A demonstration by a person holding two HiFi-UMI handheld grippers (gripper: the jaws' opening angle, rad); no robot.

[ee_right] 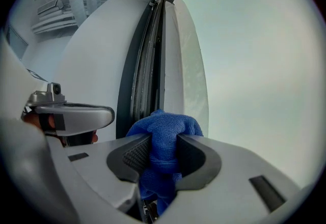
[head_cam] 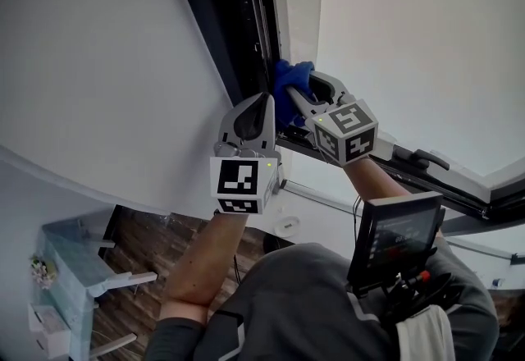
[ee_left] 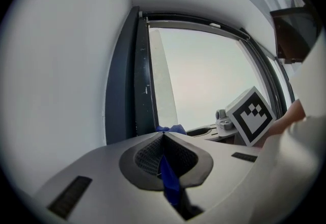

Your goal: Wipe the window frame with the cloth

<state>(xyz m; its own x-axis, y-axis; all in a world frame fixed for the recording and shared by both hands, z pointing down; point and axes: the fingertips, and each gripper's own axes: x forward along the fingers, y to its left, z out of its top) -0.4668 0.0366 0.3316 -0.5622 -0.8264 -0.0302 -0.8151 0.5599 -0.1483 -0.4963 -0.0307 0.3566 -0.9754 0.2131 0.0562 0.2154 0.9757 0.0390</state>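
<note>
As left tool [ee_left: 163,136] and right tool [ee_right: 163,142] clench it, bunched blue cloth [ee_right: 165,122] sits at dark window frame [head_cam: 230,15]

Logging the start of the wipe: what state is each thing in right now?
window frame: dark, cleanliness unclear.
cloth: bunched, at the window frame's corner.
left tool: shut on a thin edge of the cloth.
right tool: shut on the cloth's bunched part.
screen: lit.
</note>
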